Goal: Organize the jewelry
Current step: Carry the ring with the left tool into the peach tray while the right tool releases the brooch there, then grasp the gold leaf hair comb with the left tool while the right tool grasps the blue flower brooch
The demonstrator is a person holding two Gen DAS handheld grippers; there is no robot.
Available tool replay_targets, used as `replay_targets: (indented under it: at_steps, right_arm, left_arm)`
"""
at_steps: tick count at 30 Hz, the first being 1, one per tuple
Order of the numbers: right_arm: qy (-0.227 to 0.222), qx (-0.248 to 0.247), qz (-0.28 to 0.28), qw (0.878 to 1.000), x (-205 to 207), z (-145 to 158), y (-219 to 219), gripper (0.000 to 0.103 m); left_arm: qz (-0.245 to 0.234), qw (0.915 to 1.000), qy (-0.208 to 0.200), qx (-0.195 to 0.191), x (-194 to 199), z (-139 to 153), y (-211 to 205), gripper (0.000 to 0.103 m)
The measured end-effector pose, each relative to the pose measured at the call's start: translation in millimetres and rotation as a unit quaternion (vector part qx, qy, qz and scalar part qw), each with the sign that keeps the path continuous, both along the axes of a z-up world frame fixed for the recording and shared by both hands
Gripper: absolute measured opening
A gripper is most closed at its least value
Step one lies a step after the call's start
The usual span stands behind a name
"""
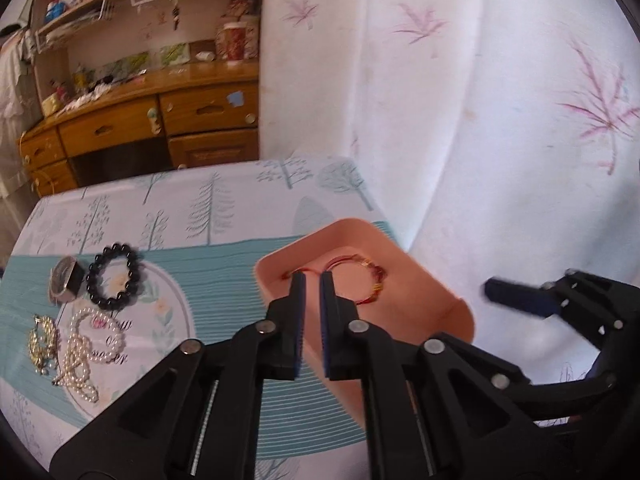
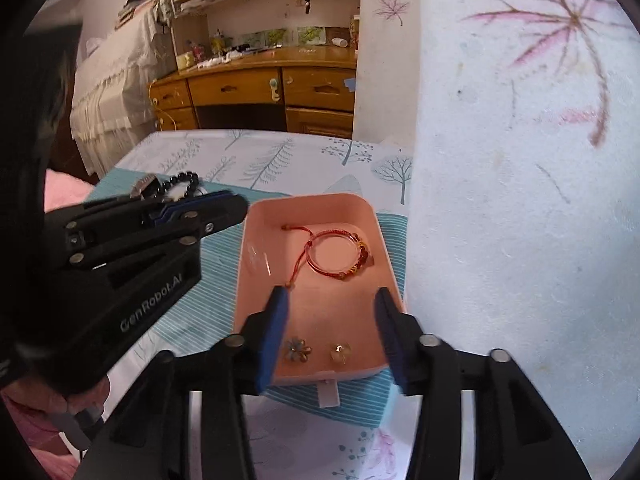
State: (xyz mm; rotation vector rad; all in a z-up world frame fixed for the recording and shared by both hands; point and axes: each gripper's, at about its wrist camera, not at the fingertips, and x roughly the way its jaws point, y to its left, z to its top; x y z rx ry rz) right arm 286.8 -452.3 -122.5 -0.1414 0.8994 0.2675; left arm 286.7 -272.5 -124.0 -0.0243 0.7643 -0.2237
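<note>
A pink tray [image 1: 280, 268] [image 2: 248, 280] sits on the tree-print table cloth. A red cord bracelet [image 1: 360, 280] [image 2: 336, 256] lies inside it, with a flower earring [image 2: 296, 350] and a clear bead [image 2: 340, 350] near its front. My left gripper [image 1: 312, 278] [image 2: 236, 204] hovers over the tray's left rim, jaws nearly closed and empty. My right gripper [image 2: 330, 296] is open over the tray's near half. A black bead bracelet [image 1: 114, 276], a watch [image 1: 64, 280], a pearl necklace [image 1: 80, 348] and a gold piece [image 1: 40, 340] lie to the left.
A white floral cloth [image 1: 500, 120] hangs close on the right. A wooden desk with drawers [image 1: 140, 120] and cluttered shelves stands beyond the table. A pink cloth [image 2: 64, 192] lies at the left edge.
</note>
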Motion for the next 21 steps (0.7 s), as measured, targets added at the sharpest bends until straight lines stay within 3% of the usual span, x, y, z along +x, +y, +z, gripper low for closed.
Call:
replay_targets:
  at_steps: [1, 3, 7, 12, 21]
  right_arm:
    - [0.000, 0.003, -0.002, 1.000, -1, 0, 0, 0.067]
    - [-0.001, 0.006, -0.005, 1.000, -1, 1, 3, 0.078]
    - [0.011, 0.005, -0.001, 1.000, 0, -1, 19, 0.085]
    - [0.033, 0.015, 0.035, 0.999, 1, -8, 67, 0.086]
    - [0.044, -0.007, 0.085, 0.995, -7, -21, 174, 0.088]
  left_arm:
    - [0.008, 1.0000, 0.006, -0.001, 1, -3, 5, 0.023]
    - [0.027, 0.9995, 0.016, 0.000, 2, -8, 17, 0.061]
    - [0.056, 0.9971, 0.046, -0.025, 3, -17, 45, 0.064]
    - [0.097, 0.9902, 0.081, -0.059, 2, -27, 96, 0.073]
    - [0.160, 0.9802, 0.116, -0.013, -12, -35, 204, 0.079]
